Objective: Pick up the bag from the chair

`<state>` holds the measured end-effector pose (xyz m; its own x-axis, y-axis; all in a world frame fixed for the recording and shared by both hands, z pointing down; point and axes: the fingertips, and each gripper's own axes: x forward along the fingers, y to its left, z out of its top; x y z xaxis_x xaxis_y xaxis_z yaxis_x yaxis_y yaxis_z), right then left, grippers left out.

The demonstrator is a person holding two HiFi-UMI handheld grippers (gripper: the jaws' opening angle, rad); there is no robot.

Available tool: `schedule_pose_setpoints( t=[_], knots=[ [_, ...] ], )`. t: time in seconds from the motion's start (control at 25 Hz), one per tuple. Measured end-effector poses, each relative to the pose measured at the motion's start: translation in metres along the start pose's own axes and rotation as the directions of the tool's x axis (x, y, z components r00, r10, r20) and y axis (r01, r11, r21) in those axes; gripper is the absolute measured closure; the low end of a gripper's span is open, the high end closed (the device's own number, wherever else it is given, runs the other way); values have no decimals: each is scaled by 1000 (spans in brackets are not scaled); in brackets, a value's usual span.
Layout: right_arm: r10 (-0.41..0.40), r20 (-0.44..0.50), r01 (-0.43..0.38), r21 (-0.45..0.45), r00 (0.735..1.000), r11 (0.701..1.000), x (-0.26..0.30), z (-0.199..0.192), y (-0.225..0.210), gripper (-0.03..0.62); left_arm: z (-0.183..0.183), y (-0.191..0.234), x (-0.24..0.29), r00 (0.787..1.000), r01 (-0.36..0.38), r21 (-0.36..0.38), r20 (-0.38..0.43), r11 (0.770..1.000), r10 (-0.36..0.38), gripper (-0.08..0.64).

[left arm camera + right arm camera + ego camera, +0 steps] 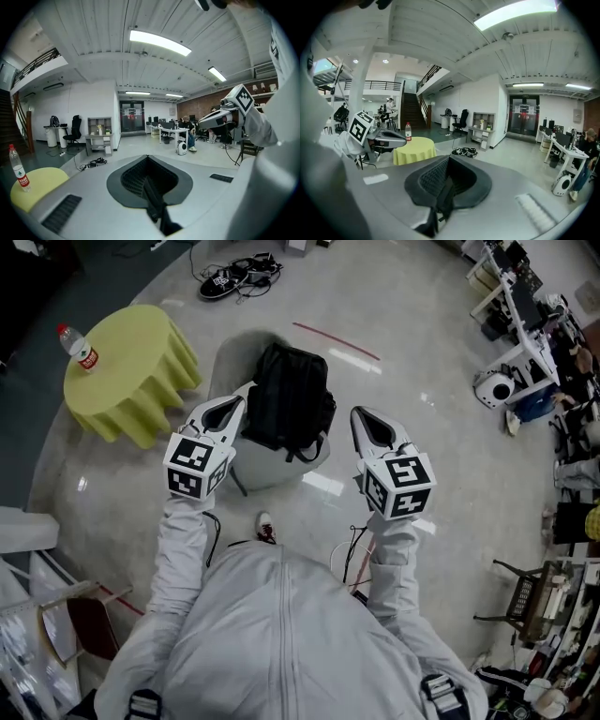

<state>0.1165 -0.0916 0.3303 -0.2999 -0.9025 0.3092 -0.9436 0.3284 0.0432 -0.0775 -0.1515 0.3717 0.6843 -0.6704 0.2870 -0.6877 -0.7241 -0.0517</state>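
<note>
**Both grippers clenched empty; bag (286,399) lies on chair (232,354)**

Head view: left gripper (234,401) and right gripper (367,427) are held level. The bag sits between them, just beyond their tips, touching neither.

Left gripper view: jaws pressed together, nothing between. Table (33,185) with bottle (18,168) is far to its left.

Right gripper view: jaws together, empty. The table is ahead-left.

Left gripper (152,201) closed
Jaws meet, nothing between; a bottle (18,168) stands on the yellow table (40,185), far left.
</note>
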Motion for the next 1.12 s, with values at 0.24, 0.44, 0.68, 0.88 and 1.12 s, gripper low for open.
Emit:
schedule_pose_setpoints(
  t=[0.24, 0.44, 0.68, 0.88, 1.12],
  knots=[
    [-33, -26, 34, 50, 999, 998, 39, -4, -18, 581, -15, 30, 35, 999, 24, -16, -35, 1000, -25, 554],
    [-39, -70, 44, 66, 997, 997, 69, -17, -36, 580, -28, 46, 61, 997, 24, -38, -66, 999, -27, 552],
    [-16, -110, 28, 103, 994, 994, 115, -30, -64, 520, -49, 68, 105, 993, 11, -68, -119, 998, -19, 551],
    [12, -141, 6, 127, 990, 992, 159, -42, -92, 505, -73, 90, 152, 986, -11, -107, -167, 994, -7, 535],
    [35, -201, -1, 168, 979, 986, 231, -74, -125, 460, -120, 110, 215, 961, 21, -157, -270, 987, -63, 436]
  ],
)
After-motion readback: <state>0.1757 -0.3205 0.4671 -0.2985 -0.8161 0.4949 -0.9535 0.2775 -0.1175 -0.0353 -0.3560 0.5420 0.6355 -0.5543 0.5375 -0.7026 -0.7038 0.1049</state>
